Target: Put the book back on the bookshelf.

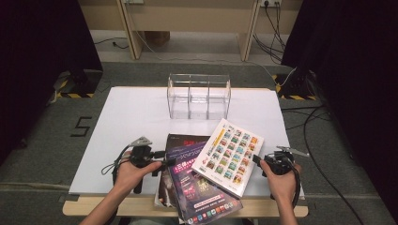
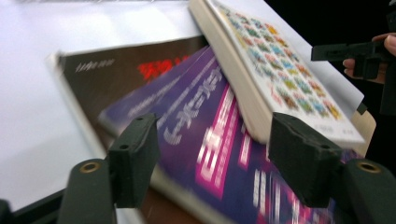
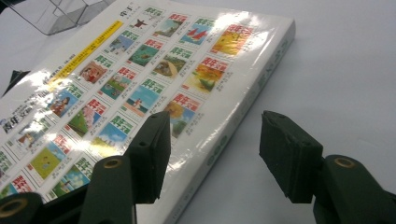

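White tabletop [image 1: 131,117]: clear three-compartment bin [image 1: 199,96] empty; both grippers' fingers gape wide, gripping nothing, beside stacked books [image 1: 206,173].

Both grippers' jaws wide open

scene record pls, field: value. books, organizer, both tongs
surface: white board on the table
top book: white book, cover of small coloured pictures, lying angled across the purple book
bottom book: dark book, under the purple one
organizer: clear three-bay holder, back of the board, bays look empty
left tongs: open, at the purple book's left edge
right tongs: open, at the white book's right edge, not gripping
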Motion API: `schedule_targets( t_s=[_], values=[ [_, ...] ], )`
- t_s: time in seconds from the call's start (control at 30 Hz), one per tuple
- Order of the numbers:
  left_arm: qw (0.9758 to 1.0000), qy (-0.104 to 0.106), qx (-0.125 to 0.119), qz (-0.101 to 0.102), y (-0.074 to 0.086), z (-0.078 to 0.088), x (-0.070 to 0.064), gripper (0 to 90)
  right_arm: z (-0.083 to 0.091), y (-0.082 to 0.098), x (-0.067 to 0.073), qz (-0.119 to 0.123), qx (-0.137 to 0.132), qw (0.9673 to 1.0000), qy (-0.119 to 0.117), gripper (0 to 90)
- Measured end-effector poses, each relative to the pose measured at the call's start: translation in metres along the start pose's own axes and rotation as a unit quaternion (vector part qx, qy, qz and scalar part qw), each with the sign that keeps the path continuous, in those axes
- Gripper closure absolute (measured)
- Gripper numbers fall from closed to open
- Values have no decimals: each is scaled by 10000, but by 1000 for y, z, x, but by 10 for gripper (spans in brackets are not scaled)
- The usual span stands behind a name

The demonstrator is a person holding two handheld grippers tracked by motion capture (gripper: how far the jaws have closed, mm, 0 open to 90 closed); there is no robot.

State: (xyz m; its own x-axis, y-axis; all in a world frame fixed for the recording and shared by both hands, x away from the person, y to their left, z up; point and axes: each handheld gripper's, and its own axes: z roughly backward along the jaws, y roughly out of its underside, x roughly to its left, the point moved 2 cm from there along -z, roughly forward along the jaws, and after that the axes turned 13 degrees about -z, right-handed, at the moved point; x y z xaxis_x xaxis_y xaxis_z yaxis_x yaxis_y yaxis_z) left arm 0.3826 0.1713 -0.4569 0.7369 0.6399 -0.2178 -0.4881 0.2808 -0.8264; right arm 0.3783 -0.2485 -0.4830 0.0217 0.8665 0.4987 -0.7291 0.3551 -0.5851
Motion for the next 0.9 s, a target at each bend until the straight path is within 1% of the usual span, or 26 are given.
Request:
schedule_targets(
  t_s=[0.03,0.07,0.1,0.13,0.17,0.2,0.23,0.27,0.3,0.33,0.37,0.4,0.47,0.5,0.53,0.57,0.6,0.63,0.7,0.73,0.8,0.83,0.9],
  values=[
    [10000,50,37,7,-5,-6,0,346,-1,0,2,-83,37,10000,-33,442],
    [10000,50,37,7,-5,-6,0,355,-1,0,2,-83,37,10000,-33,442],
    [9999,93,78,21,-10,-12,1,355,-2,-1,4,-75,53,10000,-30,442],
    [9999,121,119,29,-14,-18,1,375,-5,-2,6,-62,106,9999,-26,442],
    [9996,120,246,-32,-21,-29,2,379,-7,-3,6,-9,117,9999,-19,442],
    [9996,120,246,-32,-21,-29,2,379,-9,-4,6,-19,146,9999,-17,443],
    [9993,175,338,-16,-26,-41,2,383,-10,-4,7,-70,169,9998,-27,443],
    [9993,175,338,-16,-26,-41,2,386,-10,-4,7,-70,169,9998,-27,443],
    [9989,258,387,69,-31,-50,3,390,-13,-4,7,-97,242,9997,-31,443],
    [9989,258,387,69,-31,-50,3,398,-13,-4,7,-97,242,9997,-31,443],
    [9988,271,416,22,-37,-58,2,404,-16,-4,7,-119,307,9994,-64,443],
    [9988,271,416,22,-37,-58,2,406,-16,-4,7,-119,307,9994,-64,443],
    [9986,319,424,42,-44,-66,1,416,-19,-5,10,-195,385,9991,-54,441],
    [9984,333,449,26,-47,-71,0,416,-19,-5,10,-195,385,9991,-54,441],
    [9983,340,475,40,-49,-76,-1,418,-21,-6,9,-129,367,9992,-17,440],
    [9980,358,509,61,-52,-81,-1,423,-21,-7,10,-134,370,9992,18,440],
    [9975,388,582,89,-54,-90,-2,428,-22,-9,9,-153,371,9992,16,440],
    [9973,384,618,119,-56,-96,-3,436,-22,-10,9,-205,374,9991,14,443],
    [9967,421,680,106,-59,-104,-4,443,-23,-13,8,-241,371,9990,28,450],
    [9965,454,693,138,-60,-109,-5,446,-23,-13,8,-314,389,9987,40,453],
    [9956,521,745,242,-63,-118,-5,451,-25,-15,7,-282,414,9987,57,453],
    [9950,536,778,323,-63,-122,-3,454,-26,-15,7,-282,439,9986,105,452],
    [9945,515,824,402,-63,-129,-1,469,-29,-16,5,-318,480,9982,143,449]
  ],
)
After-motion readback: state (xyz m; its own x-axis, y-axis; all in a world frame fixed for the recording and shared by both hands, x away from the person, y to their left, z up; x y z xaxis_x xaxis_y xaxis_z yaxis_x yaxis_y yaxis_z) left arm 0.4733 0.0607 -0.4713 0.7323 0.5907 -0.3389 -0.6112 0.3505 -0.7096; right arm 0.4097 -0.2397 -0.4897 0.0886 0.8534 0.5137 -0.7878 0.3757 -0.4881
